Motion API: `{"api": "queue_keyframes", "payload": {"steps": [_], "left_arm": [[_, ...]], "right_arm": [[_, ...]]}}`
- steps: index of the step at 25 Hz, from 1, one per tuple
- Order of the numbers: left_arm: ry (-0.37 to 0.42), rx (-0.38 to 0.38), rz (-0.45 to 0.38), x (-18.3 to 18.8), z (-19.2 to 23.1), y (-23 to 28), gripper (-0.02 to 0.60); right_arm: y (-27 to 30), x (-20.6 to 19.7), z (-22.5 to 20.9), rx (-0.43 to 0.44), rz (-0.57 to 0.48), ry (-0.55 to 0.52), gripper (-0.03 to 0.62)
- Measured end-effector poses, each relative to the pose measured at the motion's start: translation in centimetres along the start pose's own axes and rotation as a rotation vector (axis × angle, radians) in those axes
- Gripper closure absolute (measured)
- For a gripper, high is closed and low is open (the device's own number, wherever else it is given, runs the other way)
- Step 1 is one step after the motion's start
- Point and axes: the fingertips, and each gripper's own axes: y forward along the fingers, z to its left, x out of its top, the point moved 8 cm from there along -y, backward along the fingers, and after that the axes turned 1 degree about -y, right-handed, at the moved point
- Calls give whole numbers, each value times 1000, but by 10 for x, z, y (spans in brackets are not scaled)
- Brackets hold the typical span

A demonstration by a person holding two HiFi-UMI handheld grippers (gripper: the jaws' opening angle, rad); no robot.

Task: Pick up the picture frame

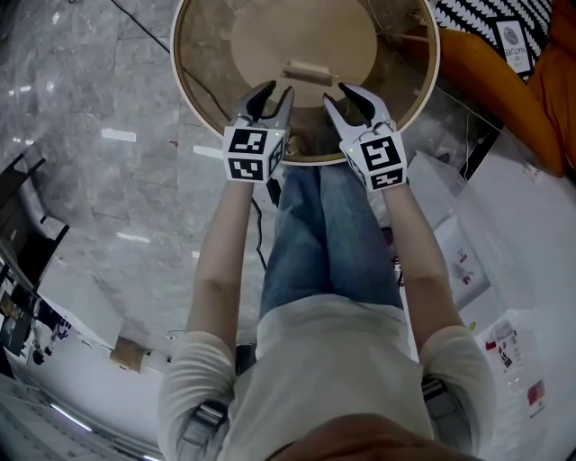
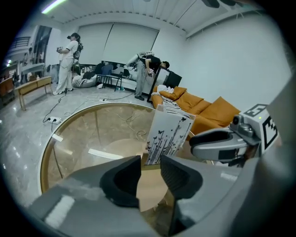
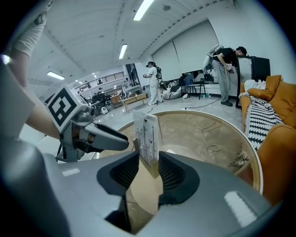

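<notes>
The picture frame (image 1: 310, 72) stands upright near the middle of a round glass table (image 1: 184, 81); from above it shows as a thin wooden bar. Its face is white with black plants and butterflies (image 2: 169, 132). My left gripper (image 1: 270, 94) and right gripper (image 1: 346, 97) hover side by side over the table's near rim, just short of the frame. Both are open with nothing between the pads. In the left gripper view the frame rises beyond the left gripper (image 2: 150, 178). In the right gripper view the frame (image 3: 147, 134) stands edge-on, straight ahead of the right gripper (image 3: 149, 176).
The table has a wooden rim and a round wooden base (image 1: 270, 40) under the glass. An orange sofa (image 1: 504, 72) with a patterned cushion (image 1: 486, 13) stands at the far right. White boxes (image 1: 504, 225) lie on the floor at right. People (image 2: 69, 60) stand far back in the room.
</notes>
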Motion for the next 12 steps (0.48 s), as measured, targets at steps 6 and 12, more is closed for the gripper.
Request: {"api": "queue_keyframes", "payload": {"steps": [6,12], "left_arm": [[29,17,10,-10,13,23,439],[48,2,25,-10,18,38,439]], "right_arm": [[26,-11,-8,-1,32,-57,420],[43,-19,-17,3,53,-67,413]]}}
